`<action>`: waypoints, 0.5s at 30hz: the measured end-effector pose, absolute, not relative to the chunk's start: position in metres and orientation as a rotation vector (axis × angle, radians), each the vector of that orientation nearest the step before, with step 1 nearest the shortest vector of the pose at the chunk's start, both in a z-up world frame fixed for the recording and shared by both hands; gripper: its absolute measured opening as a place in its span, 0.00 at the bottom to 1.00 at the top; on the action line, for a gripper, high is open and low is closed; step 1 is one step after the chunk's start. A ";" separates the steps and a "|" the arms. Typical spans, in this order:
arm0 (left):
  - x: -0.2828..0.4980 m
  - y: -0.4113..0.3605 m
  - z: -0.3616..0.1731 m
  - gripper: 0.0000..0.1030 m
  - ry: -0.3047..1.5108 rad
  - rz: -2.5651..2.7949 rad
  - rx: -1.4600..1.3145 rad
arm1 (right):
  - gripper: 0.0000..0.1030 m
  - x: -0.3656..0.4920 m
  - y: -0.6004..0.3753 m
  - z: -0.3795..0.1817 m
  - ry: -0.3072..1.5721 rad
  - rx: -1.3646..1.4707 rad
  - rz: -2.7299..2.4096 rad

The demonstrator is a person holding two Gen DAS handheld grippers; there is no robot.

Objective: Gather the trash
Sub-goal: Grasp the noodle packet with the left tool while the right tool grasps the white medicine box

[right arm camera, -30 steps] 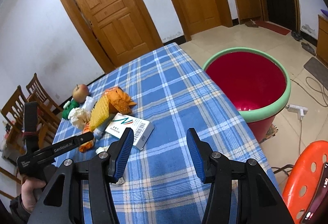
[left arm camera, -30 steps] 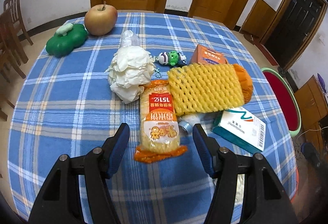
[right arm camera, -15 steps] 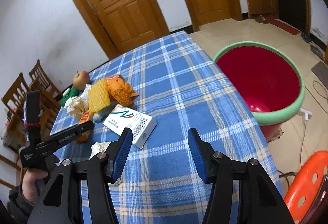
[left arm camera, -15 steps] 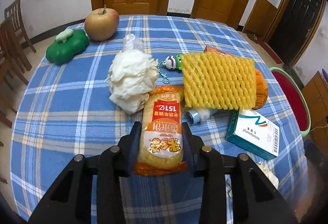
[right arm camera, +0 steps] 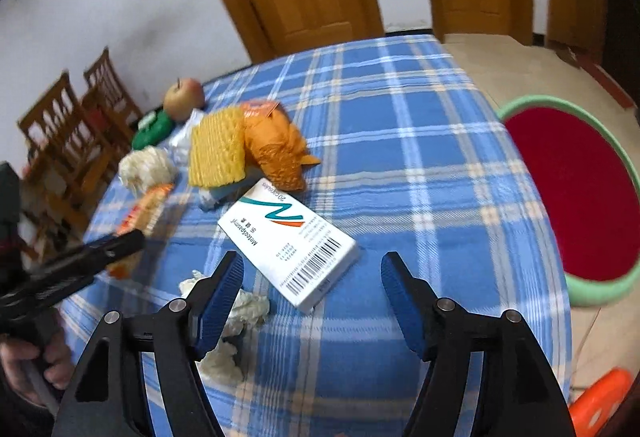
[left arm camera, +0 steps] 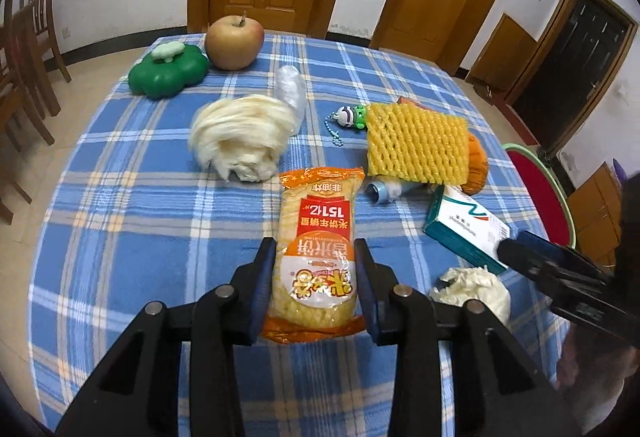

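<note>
An orange-and-yellow snack packet (left arm camera: pixel 316 221) lies lengthwise on the blue checked tablecloth (left arm camera: pixel 120 217). My left gripper (left arm camera: pixel 314 257) is shut on the packet's near end, with both pads pressing its sides. My right gripper (right arm camera: pixel 312 261) hovers over a white medicine box (right arm camera: pixel 284 233). Its jaws are opening; the box's near corner lies between the fingertips, untouched. A crumpled tissue (right arm camera: pixel 236 317) sits under the left finger (right arm camera: pixel 224 289). Further back lie a yellow foam net (left arm camera: pixel 416 145), an orange wrapper (right arm camera: pixel 276 145) and a white crumpled wad (left arm camera: pixel 240 137).
A red bin with a green rim (right arm camera: pixel 600 289) stands on the floor beyond the table's right edge. An apple (left arm camera: pixel 234 41), a green lidded container (left arm camera: pixel 168 71), a small toy keychain (left arm camera: pixel 352 115) and a small tube (left arm camera: pixel 384 191) rest on the table. Wooden chairs (left arm camera: pixel 24 49) stand at the left.
The left jaws closed onto the snack packet's near end. The right gripper swung from the bin side toward the white box, dropped lower, and its jaws spread wider.
</note>
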State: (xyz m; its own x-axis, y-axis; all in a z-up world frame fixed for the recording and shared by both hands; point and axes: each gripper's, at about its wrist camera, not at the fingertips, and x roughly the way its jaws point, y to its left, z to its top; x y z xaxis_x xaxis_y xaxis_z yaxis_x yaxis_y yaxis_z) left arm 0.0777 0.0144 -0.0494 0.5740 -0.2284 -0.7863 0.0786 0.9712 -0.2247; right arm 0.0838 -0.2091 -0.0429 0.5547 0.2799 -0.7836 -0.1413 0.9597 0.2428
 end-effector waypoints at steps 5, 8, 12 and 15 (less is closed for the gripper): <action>0.072 0.019 -0.050 0.37 0.937 -0.166 -0.181 | 0.70 0.102 -0.193 -0.047 1.002 0.054 0.266; 0.070 0.023 -0.049 0.37 0.933 -0.162 -0.192 | 0.70 0.108 -0.186 -0.050 1.022 0.016 0.275; 0.069 0.027 -0.044 0.37 0.918 -0.160 -0.203 | 0.70 0.113 -0.178 -0.054 1.056 0.000 0.295; 0.068 0.030 -0.042 0.37 0.910 -0.166 -0.215 | 0.70 0.112 -0.172 -0.056 1.063 -0.024 0.293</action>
